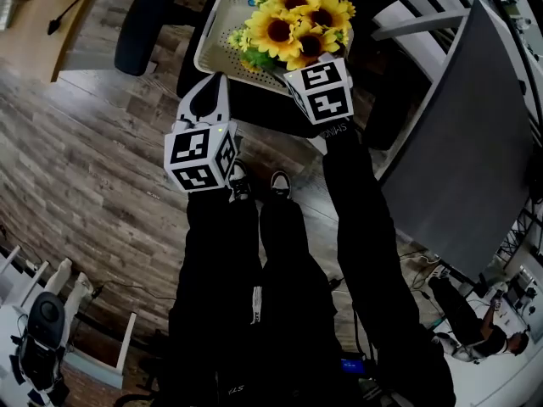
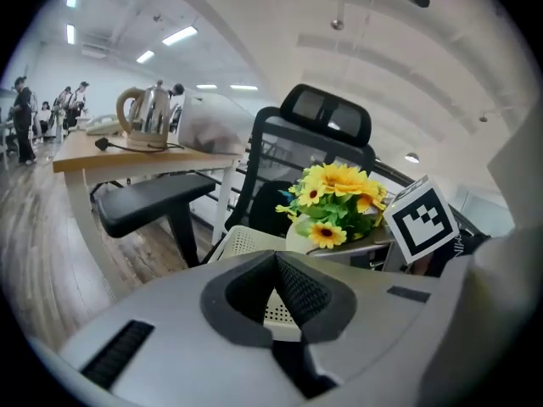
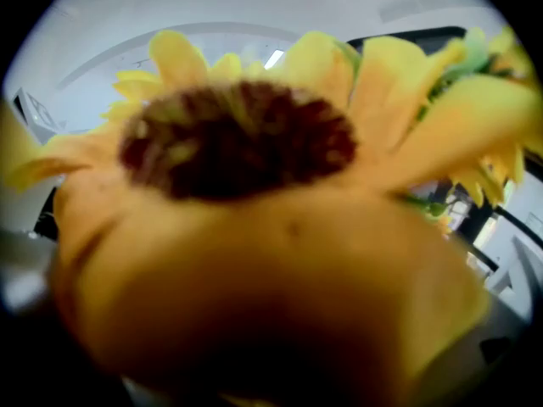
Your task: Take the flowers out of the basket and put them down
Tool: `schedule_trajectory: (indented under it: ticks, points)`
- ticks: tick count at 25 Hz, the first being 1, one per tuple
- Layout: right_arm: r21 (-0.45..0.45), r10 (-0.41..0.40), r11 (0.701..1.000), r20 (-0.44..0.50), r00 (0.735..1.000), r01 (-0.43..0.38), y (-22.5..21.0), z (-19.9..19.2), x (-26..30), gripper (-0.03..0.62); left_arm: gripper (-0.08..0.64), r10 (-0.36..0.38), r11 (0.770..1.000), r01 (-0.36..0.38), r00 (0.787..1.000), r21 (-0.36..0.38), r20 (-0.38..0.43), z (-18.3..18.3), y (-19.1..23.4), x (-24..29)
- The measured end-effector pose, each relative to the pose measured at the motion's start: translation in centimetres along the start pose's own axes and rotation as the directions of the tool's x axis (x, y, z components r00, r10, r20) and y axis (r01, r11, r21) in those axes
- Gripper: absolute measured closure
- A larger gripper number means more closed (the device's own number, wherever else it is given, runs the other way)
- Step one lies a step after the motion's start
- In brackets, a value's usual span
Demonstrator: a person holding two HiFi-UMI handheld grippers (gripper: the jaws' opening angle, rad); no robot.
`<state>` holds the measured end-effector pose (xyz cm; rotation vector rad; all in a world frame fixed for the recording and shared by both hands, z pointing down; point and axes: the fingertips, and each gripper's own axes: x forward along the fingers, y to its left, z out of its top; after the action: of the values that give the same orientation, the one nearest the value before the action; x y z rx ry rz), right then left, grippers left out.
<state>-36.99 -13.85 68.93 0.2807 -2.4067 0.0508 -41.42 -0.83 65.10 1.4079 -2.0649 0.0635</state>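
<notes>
Grey and white, the left gripper [image 2: 276,288] hovers near the cream basket [image 1: 217,24], its jaws together on nothing. The yellow flowers [image 1: 297,19] sit in the basket's right end. The right gripper [image 1: 316,73] presses into them. Petals fill its own view, so its jaws cannot be read. A blind grip may crush blooms, and lifting may drag the unheld basket.

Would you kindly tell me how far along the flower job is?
Done: nothing yet; the flowers sit in or over the basket. In hand: the right gripper is pushed into the bunch, but a bloom fills its view, so its grip is unconfirmed. The left gripper is shut, empty, near the basket. Left: lift the bunch clear and put it down.
</notes>
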Motion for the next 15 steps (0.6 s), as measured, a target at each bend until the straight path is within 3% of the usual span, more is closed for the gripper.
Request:
schedule_trajectory:
  ticks: [8, 15]
  points:
    - [0.158, -0.124, 0.981, 0.060, 0.991, 0.113, -1.4, 4.8, -13.9, 0.018, 0.560, -0.025, 1.000, 0.025, 0.999, 0.000, 0.028, 5.4, -6.7, -7.0]
    - [0.240, -0.239, 0.945, 0.048, 0.970, 0.222, -2.2, 4.9, -24.3, 0.018, 0.560, -0.088, 0.995, 0.087, 0.996, 0.044, 0.021, 8.7, -13.3, -11.2]
